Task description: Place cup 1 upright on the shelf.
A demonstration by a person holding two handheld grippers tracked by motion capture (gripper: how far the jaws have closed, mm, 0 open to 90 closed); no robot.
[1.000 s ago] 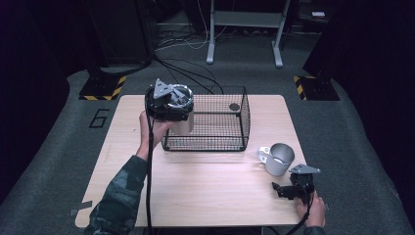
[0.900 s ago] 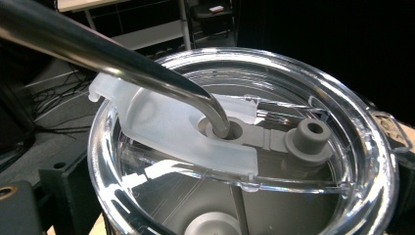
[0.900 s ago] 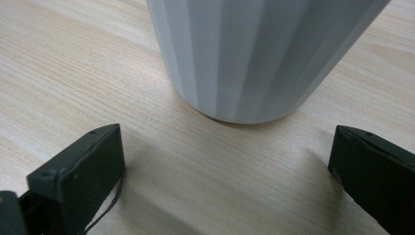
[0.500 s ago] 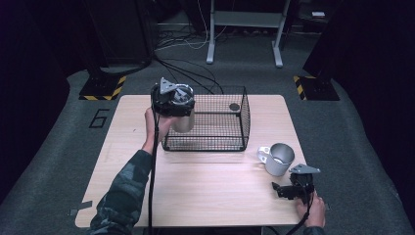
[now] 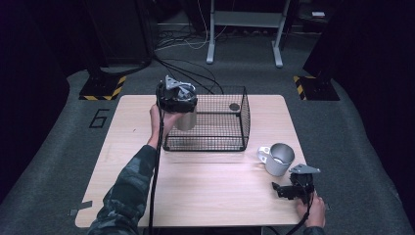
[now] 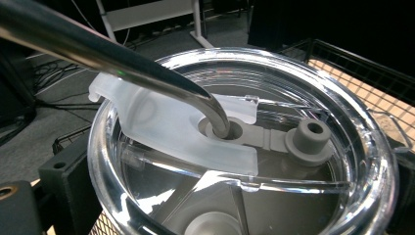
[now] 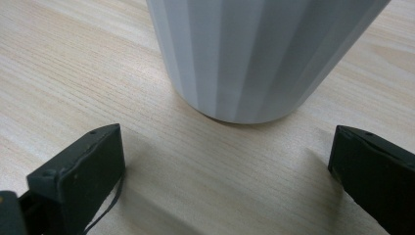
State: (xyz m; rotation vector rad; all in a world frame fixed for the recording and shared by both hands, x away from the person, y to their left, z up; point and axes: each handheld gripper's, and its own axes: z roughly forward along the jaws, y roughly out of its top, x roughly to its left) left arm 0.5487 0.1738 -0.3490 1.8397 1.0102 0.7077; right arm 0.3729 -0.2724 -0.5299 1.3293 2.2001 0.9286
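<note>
Left tongs (image 5: 182,116) carried tumbler (image 5: 186,119) rightward over basket (image 5: 243,115), gripping it, right tongs (image 5: 281,188) gaping near mug (image 5: 278,159)

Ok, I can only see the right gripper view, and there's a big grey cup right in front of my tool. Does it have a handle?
Observer: Yes. In the high view the mug has a handle on its left side, the side toward the middle of the table.
Operator: What's the other tool doing?
Observer: The left tool holds a tumbler at the left end of a wire basket. I cannot tell if it is inside.
Operator: Does the tumbler have a top on?
Observer: Yes, a clear lid with a bent metal straw going through it.
</note>
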